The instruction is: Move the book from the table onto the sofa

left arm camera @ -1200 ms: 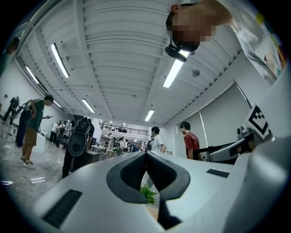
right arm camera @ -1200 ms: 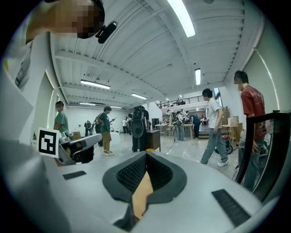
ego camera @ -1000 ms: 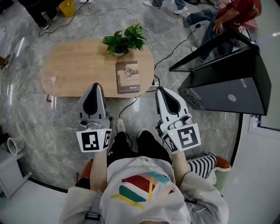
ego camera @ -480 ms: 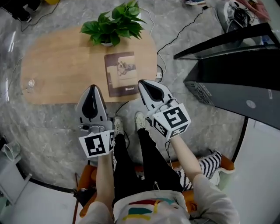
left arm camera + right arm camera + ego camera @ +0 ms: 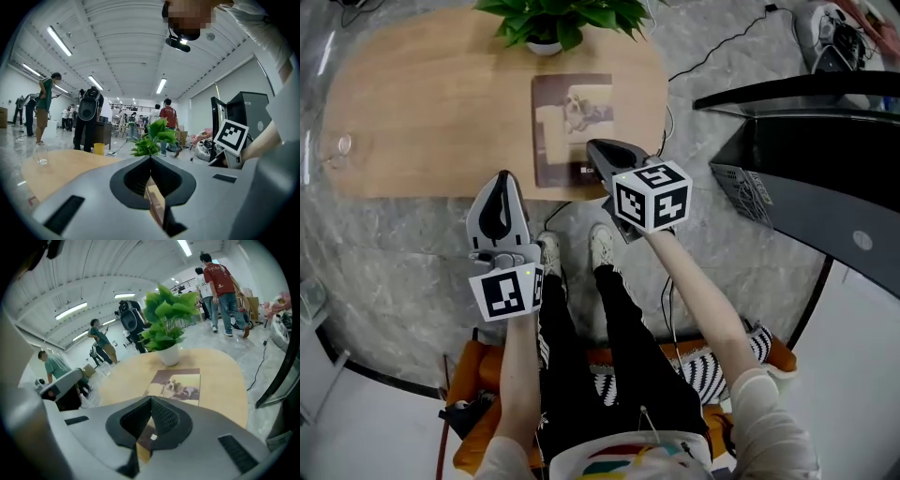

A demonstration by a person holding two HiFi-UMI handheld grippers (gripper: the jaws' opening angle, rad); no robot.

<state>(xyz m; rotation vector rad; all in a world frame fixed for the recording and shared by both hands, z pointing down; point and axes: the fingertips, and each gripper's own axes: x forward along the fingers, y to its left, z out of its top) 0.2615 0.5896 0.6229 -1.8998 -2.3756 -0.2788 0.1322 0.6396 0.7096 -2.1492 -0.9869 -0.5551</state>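
The book (image 5: 572, 127), brown with a dog picture on its cover, lies flat on the oval wooden table (image 5: 422, 112), next to a potted plant (image 5: 562, 19). My right gripper (image 5: 598, 148) is shut and empty. It tilts down, its tips over the book's near right corner; touch cannot be told. In the right gripper view the book (image 5: 176, 383) lies just past the closed tips (image 5: 151, 399). My left gripper (image 5: 502, 176) is shut and empty, hanging at the table's front edge, left of the book. Through the left gripper view the plant (image 5: 150, 140) shows beyond the meeting jaws (image 5: 151, 158).
A clear glass (image 5: 342, 145) stands at the table's left end. A black cabinet (image 5: 806, 159) fills the right side, with cables (image 5: 675, 66) on the marble floor beside it. An orange seat with a striped cushion (image 5: 741, 352) is under me. Several people stand far behind.
Both grippers have come down toward the table. The right one swung forward and left, ending over the book's near corner. The table and book now sit closer in view.
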